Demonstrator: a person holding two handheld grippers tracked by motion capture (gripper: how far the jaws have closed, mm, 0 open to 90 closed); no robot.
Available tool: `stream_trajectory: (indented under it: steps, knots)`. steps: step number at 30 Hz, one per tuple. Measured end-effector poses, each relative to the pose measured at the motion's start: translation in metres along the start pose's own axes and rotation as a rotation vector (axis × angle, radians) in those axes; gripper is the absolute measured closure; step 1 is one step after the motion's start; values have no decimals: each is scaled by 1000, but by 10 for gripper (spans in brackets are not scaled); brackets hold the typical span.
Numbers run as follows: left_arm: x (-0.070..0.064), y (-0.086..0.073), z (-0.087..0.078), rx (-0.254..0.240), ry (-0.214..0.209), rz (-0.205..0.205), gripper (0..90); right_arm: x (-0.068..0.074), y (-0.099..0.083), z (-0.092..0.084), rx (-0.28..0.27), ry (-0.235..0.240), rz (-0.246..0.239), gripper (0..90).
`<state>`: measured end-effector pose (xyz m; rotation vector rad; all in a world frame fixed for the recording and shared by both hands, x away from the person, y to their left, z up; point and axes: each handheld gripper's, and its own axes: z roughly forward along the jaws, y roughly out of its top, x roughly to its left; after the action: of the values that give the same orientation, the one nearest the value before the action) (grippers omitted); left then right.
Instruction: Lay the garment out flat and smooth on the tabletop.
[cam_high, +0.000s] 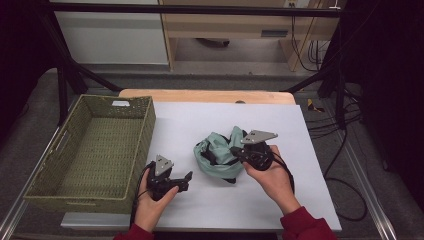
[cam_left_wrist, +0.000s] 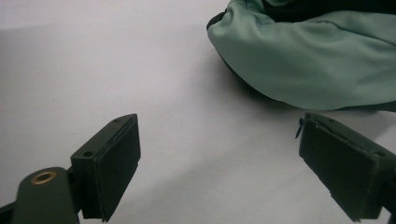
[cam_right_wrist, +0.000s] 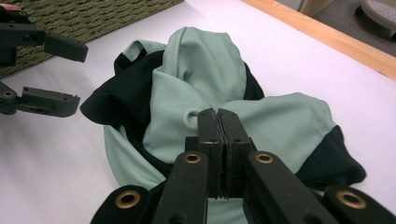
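The right gripper (cam_right_wrist: 218, 116) has its jaws pressed together over the crumpled garment (cam_right_wrist: 205, 88). A small pucker of the mint fabric sits right at the tips, but whether any cloth is pinched between the pads I cannot tell. The left gripper (cam_left_wrist: 219, 158) rests on the white table cover (cam_left_wrist: 93, 70) just beside the garment, jaws wide apart with nothing between them.

The garment, mint green with black panels, lies bunched in a heap near the middle of the table cover, to the right of the woven basket (cam_high: 90, 150). It looks light, soft and limp, so it will probably sag and unfold when lifted. A raised fold or a thicker seam at the top of the heap seems the best place to grip, taking enough cloth that the smooth fabric does not slide out.
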<state>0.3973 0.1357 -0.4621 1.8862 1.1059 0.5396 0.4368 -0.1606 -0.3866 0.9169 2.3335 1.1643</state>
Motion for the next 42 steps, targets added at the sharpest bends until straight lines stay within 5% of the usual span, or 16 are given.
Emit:
stream_trajectory:
  steps: [7,20,25,32,38,42]
  knots:
    - [0,-1,1,4,1,-2,129,-9,5,-18,-46,-37,8,890]
    - [1,0,0,-2,8,-4,133,-50,0,-56,-100,-147,86,891]
    - [3,-1,1,11,3,-9,133,-73,-20,-63,-84,-222,157,891]
    - [1,-1,3,13,0,-9,134,-92,-57,-59,-32,-238,243,883]
    - [-1,-2,4,14,3,0,133,-91,-67,-63,-46,-241,290,727]
    - [-1,-3,5,20,3,1,133,-79,-64,-67,-61,-222,280,605]
